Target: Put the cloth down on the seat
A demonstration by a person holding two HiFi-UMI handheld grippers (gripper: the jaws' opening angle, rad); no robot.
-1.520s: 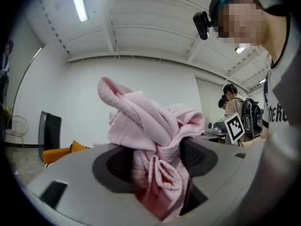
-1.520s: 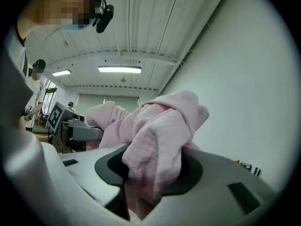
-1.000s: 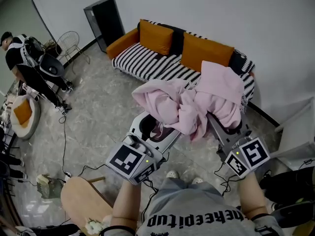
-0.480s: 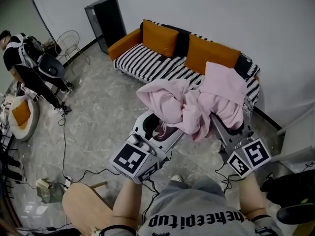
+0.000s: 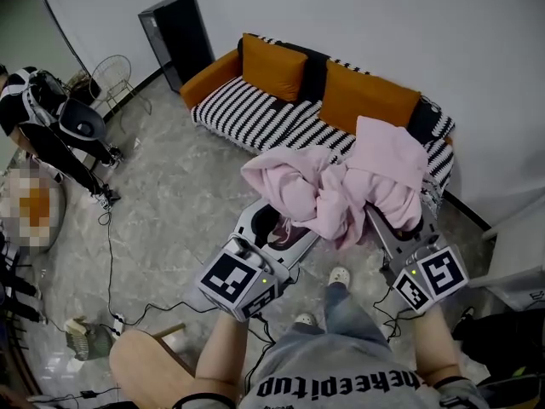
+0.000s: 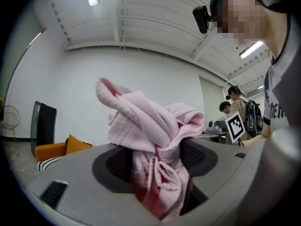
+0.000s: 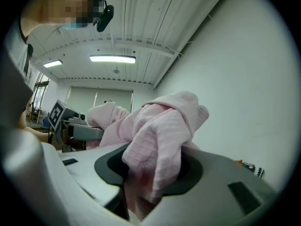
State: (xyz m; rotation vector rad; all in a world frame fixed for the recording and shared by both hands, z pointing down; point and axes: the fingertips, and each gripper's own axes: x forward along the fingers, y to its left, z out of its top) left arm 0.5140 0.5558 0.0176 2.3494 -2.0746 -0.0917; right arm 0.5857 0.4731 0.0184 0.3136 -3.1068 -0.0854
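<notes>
A bunched pink cloth (image 5: 336, 181) hangs in the air between my two grippers, held up in front of the sofa. My left gripper (image 5: 277, 220) is shut on its left part, with folds of pink cloth (image 6: 150, 145) pinched between the jaws. My right gripper (image 5: 393, 216) is shut on the right part, where pink cloth (image 7: 157, 149) spills over the jaws. The sofa seat (image 5: 255, 113) has a black-and-white striped cover and lies beyond the cloth. Orange back cushions (image 5: 272, 65) lean along its back.
A black speaker box (image 5: 174, 34) stands left of the sofa by the white wall. A person with a backpack (image 5: 51, 122) stands at far left, near a wire chair (image 5: 106, 77). Cables (image 5: 111, 254) run over the grey floor. A round wooden stool (image 5: 149, 373) is near my feet.
The view has shifted closer to the sofa. Both grippers keep their hold on the cloth, which has stayed bunched between them. One foot now shows stepping forward.
</notes>
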